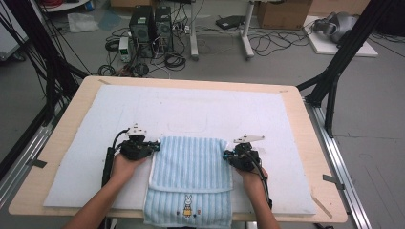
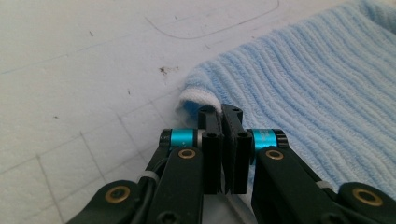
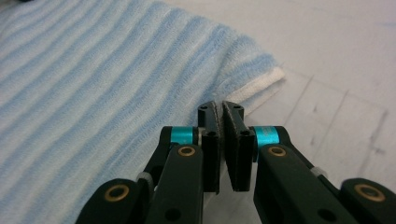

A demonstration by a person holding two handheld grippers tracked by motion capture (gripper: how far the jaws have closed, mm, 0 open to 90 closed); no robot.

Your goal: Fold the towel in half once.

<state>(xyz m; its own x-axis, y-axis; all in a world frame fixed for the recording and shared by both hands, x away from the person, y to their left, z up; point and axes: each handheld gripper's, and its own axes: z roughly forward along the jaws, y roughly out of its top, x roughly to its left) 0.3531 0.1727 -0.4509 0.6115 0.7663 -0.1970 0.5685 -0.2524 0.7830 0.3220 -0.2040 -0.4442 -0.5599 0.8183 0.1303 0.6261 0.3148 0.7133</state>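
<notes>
A light blue ribbed towel (image 1: 191, 167) lies folded on the white foam mat (image 1: 200, 107), its lower layer with a small bunny picture (image 1: 187, 208) reaching the table's near edge. My left gripper (image 1: 155, 146) rests at the towel's far left corner, jaws shut. In the left gripper view the towel (image 2: 303, 93) shows its white-hemmed corner just past the closed tips of the left gripper (image 2: 220, 110), with no cloth visible between them. My right gripper (image 1: 227, 155) sits at the far right corner. The right gripper (image 3: 220, 106) is shut too, against the edge of the towel (image 3: 93, 93).
The mat covers most of a wooden table (image 1: 67, 119). Black frame legs (image 1: 334, 71) stand at both sides. Computers (image 1: 150, 28), cables and boxes lie on the floor beyond the far edge. The person's forearms come in from the bottom.
</notes>
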